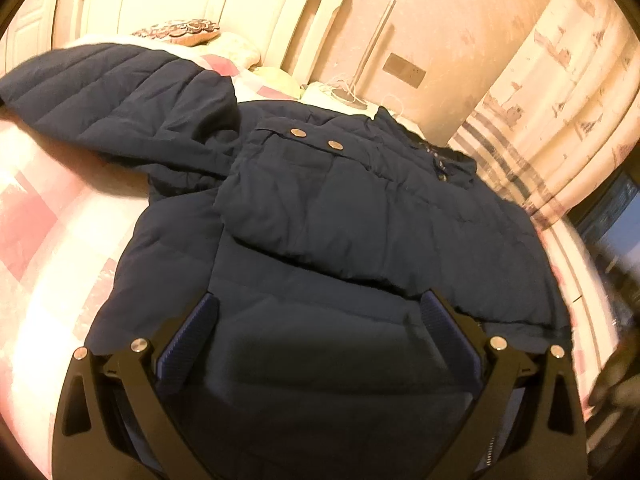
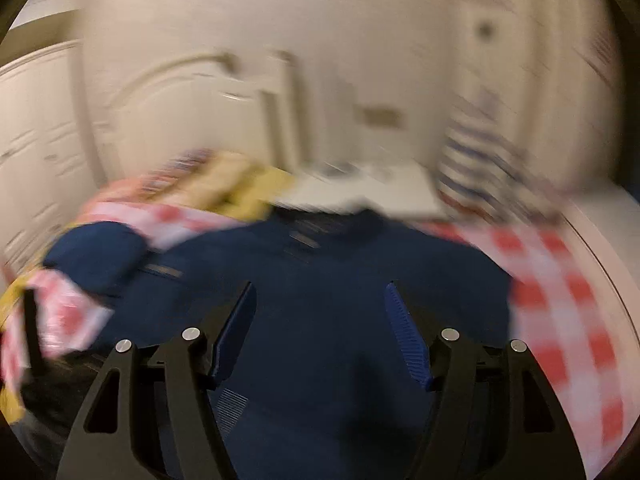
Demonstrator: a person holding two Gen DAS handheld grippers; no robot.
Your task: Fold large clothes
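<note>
Both jaws stand apart, gripping nothing: left gripper [image 1: 318,316] and right gripper [image 2: 320,312] over navy jacket [image 1: 360,216] on checked bedspread [image 1: 48,240]. Right view smeared; snap buttons [image 1: 297,132] legible only in left view.

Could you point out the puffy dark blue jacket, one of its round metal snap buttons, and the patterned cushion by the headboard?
Puffy dark blue jacket [image 1: 360,216], left wrist view, on its folded-over quilted front.
Round metal snap button [image 1: 297,132], left wrist view, on the button's face.
Patterned cushion [image 1: 180,32], left wrist view, on its embroidered top.
</note>
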